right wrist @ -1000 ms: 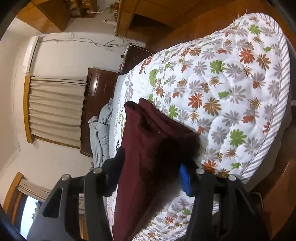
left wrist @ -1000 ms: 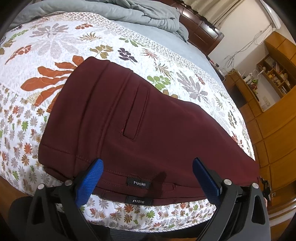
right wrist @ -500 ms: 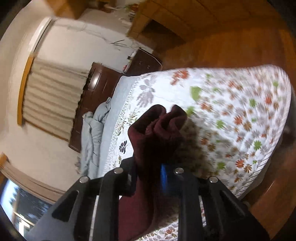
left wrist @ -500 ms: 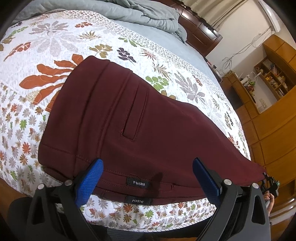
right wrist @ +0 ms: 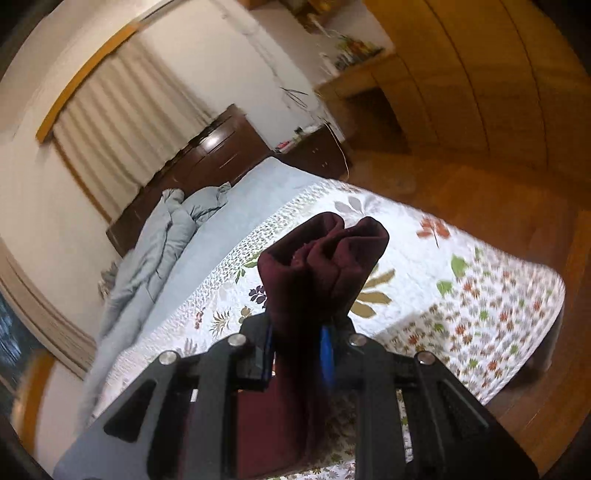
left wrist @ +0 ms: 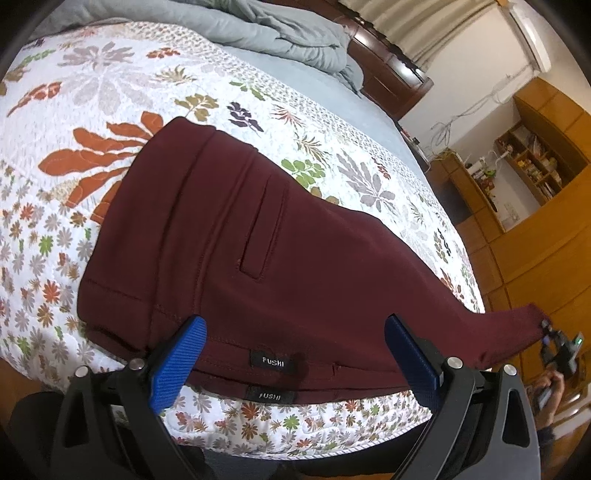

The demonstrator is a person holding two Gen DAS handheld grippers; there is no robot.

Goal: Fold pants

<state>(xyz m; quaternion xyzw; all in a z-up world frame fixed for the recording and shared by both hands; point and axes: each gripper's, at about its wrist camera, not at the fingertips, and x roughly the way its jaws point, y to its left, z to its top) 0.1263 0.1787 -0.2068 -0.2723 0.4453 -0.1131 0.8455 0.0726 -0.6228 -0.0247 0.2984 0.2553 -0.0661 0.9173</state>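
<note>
Dark maroon pants [left wrist: 266, 258] lie folded lengthwise on the floral quilt, waistband with two FUSHI labels toward me. My left gripper [left wrist: 293, 349] is open, its blue pads straddling the waistband edge without closing on it. The leg end stretches to the right, lifted off the bed's corner. My right gripper [right wrist: 297, 350] is shut on the bunched leg ends [right wrist: 325, 251], which stick up past the pads. The right gripper also shows small at the far right of the left wrist view [left wrist: 554, 341].
The floral quilt [left wrist: 110, 110] covers the bed. A crumpled grey duvet [left wrist: 280, 33] lies by the dark wooden headboard [left wrist: 391, 70]. Wooden floor [right wrist: 498, 206] and wooden cabinets [left wrist: 546, 236] flank the bed's right side.
My right gripper closed on the leg ends and lifted them up off the bed's corner. The left gripper stayed open at the waistband.
</note>
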